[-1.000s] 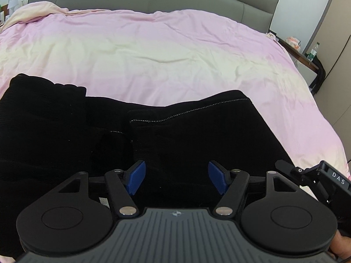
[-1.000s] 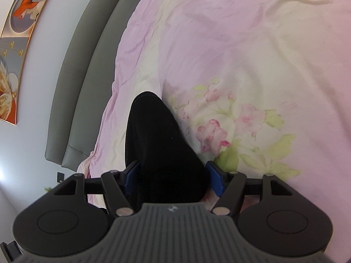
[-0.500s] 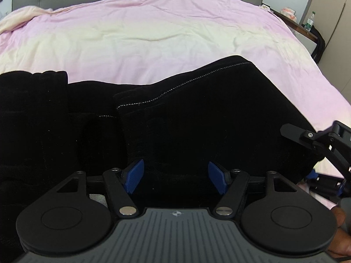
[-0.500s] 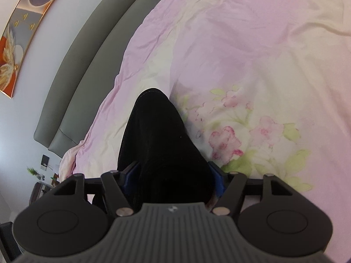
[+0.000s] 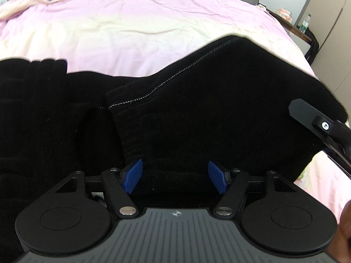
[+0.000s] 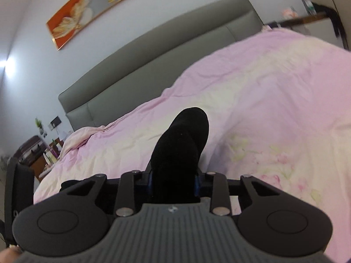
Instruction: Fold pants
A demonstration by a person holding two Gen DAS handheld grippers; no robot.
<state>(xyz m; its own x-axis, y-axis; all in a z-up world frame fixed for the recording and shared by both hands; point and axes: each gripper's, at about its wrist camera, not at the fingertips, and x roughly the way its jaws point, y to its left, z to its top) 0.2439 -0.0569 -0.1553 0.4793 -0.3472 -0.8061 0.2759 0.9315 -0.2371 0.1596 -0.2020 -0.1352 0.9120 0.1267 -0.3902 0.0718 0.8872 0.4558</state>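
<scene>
Black pants [image 5: 197, 114] lie on the pink bedcover [image 5: 131, 28], with a folded leg end lifted at the right. My left gripper [image 5: 176, 175] is open, its blue pads [image 5: 132, 176] wide apart just above the black cloth. My right gripper [image 6: 173, 184] is shut on a thick fold of the pants [image 6: 182, 144], which sticks up between its fingers. Part of the right gripper's frame [image 5: 316, 122] shows at the right edge of the left wrist view, against the lifted cloth.
A grey headboard [image 6: 153, 59] runs along the far side of the bed. A picture [image 6: 92, 8] hangs on the wall above it. A nightstand with small items [image 6: 41, 151] stands at the left, another one [image 5: 294, 22] at the right.
My right gripper has closed tighter on the pants fold and swung up and round, lifting it. The left gripper has moved closer over the pants and stays open.
</scene>
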